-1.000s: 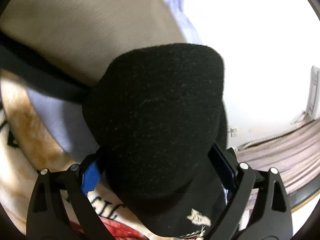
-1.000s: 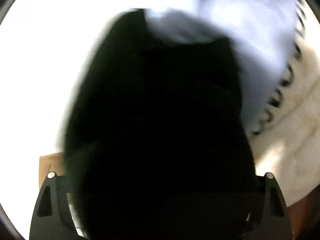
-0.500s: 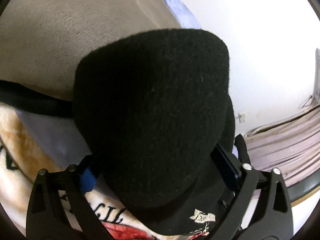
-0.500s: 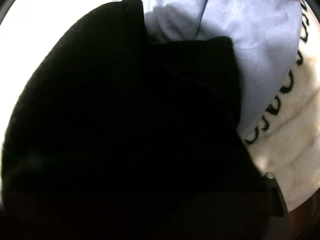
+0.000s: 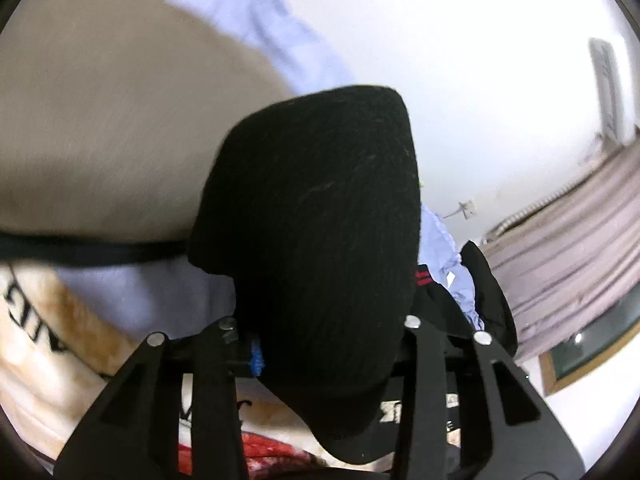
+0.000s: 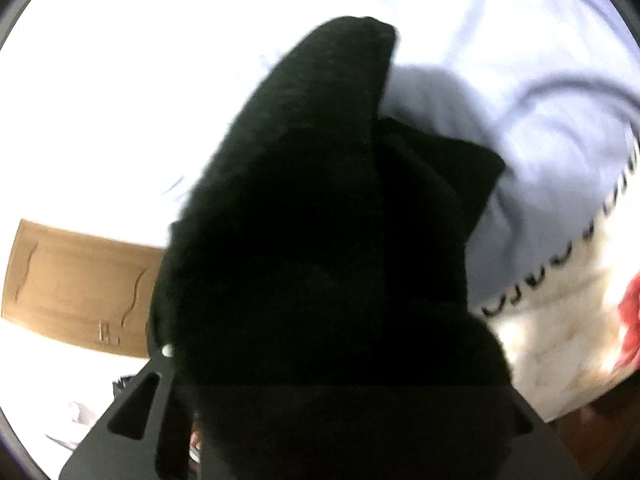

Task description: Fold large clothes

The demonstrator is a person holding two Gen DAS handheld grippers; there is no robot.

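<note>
Beyond the left gripper [image 5: 326, 354], a tan cushion [image 5: 120, 128] fills ten o'clock; pale blue sheet [image 5: 280, 36] runs from twelve toward centre; white wall [image 5: 480, 80] at one o'clock; grey striped cloth [image 5: 568, 248] at three; a framed dark pane [image 5: 592, 340] at four; a small wall socket [image 5: 467, 209] just right of centre; cream blanket [image 5: 44, 340] at eight with large black letters, cut off and not readable; red patch on it at six.

Black knit garment [image 5: 320, 240] blocks the middle of both views; it hides most of what lies ahead; in the left view a small red mark shows at its right edge and a white printed label below at five o'clock, too blurred to read.

Left jaws have just been closing; the garment's fold sits between them and the pads press on it, a blue pad peeking at its left side.

Right view: the garment [image 6: 328, 240] rises from six o'clock to twelve, thick, fuzzy, doubled over; it buries the right gripper [image 6: 340, 420], whose jaws have just been closing with the cloth between them; grip itself hidden, cannot tell; blue sheet [image 6: 520, 100] at two; blanket [image 6: 560, 340] with black lettering at four; a wooden panel [image 6: 80, 280] at nine, with a mark I cannot read.
</note>
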